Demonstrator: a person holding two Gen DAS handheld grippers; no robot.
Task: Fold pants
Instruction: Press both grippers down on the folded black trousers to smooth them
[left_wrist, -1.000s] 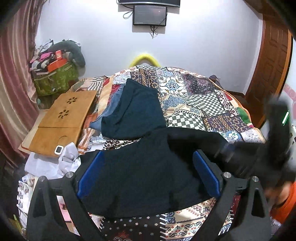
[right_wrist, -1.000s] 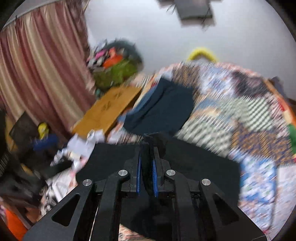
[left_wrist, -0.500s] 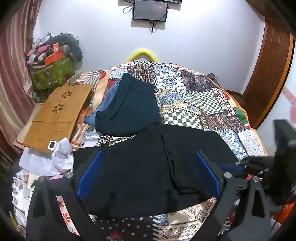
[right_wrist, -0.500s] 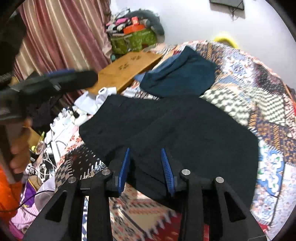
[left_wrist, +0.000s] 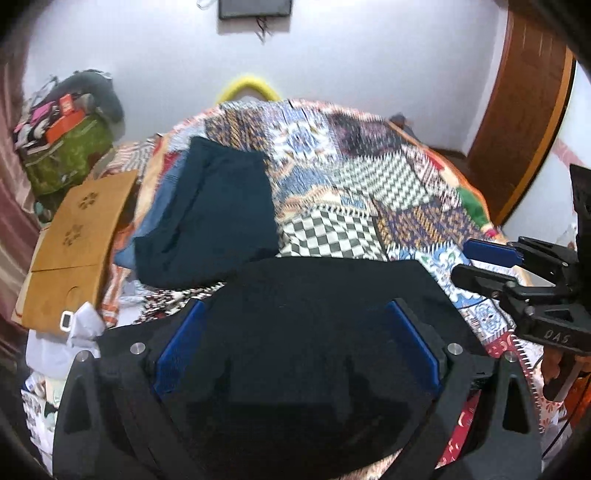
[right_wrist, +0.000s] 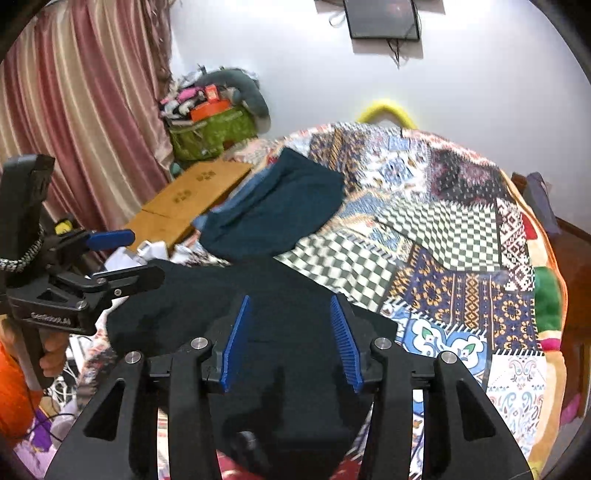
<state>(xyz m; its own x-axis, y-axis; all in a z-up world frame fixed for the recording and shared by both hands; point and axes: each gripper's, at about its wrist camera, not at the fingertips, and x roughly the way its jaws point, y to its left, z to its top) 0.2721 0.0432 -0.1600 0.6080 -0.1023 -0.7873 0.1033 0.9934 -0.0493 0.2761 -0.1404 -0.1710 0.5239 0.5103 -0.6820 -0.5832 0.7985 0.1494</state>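
Black pants (left_wrist: 317, 306) lie folded over on the near end of the patchwork bed, also in the right wrist view (right_wrist: 266, 295). My left gripper (left_wrist: 293, 312) is open and empty, held over the pants; it also shows at the left of the right wrist view (right_wrist: 127, 254). My right gripper (right_wrist: 290, 306) is open and empty above the pants' near right part; it shows at the right of the left wrist view (left_wrist: 460, 262).
A folded dark teal garment (left_wrist: 214, 221) on blue cloth lies beyond the pants. A patchwork quilt (left_wrist: 369, 184) covers the bed. A wooden lap table (left_wrist: 74, 236) and clutter sit left. A green bag (right_wrist: 210, 136), curtain (right_wrist: 74, 110) and door (left_wrist: 524, 122) border the room.
The right gripper has let go of the pants and opened wide, then pulled back. The pants now lie flatter, folded over. The left gripper stayed open and shifted slightly nearer.
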